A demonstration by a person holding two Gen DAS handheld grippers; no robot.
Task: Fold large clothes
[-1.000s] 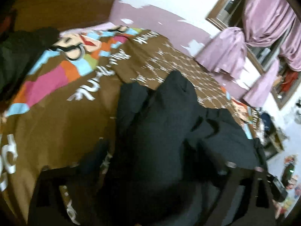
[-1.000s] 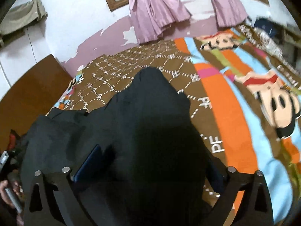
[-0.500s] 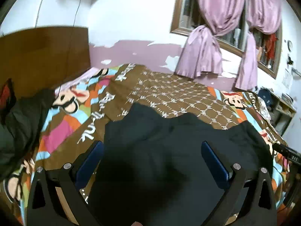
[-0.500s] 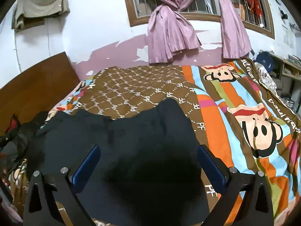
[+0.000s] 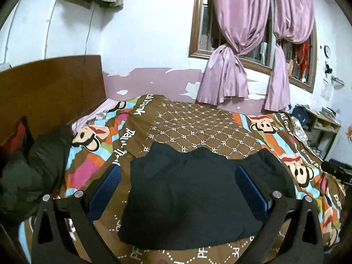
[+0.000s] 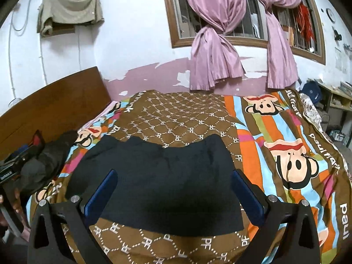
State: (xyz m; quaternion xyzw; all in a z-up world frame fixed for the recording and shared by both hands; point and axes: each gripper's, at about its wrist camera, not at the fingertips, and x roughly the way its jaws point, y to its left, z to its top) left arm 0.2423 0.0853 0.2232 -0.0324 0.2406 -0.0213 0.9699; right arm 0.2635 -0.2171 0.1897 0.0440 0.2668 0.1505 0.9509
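A dark navy garment (image 5: 189,193) lies folded into a rough rectangle on the patterned bedspread (image 5: 198,123); the right wrist view shows the same garment (image 6: 162,180) with its far edge wavy. My left gripper (image 5: 178,176) hangs open above it, blue pads wide apart and nothing between them. My right gripper (image 6: 173,182) is also open above the garment, holding nothing. The other gripper's black body shows at the right edge of the left wrist view (image 5: 336,169) and at the left edge of the right wrist view (image 6: 11,165).
A dark green jacket (image 5: 35,171) is heaped at the bed's left side by the wooden headboard (image 5: 50,88). Purple curtains (image 5: 224,74) hang at the barred window behind the bed. Shelves with clutter (image 5: 319,121) stand at the right. A hand (image 6: 15,198) shows at the left edge.
Both grippers have let go of the garment and drawn back and up. The garment, bunched under the fingers a second ago, now lies flat on the bed.
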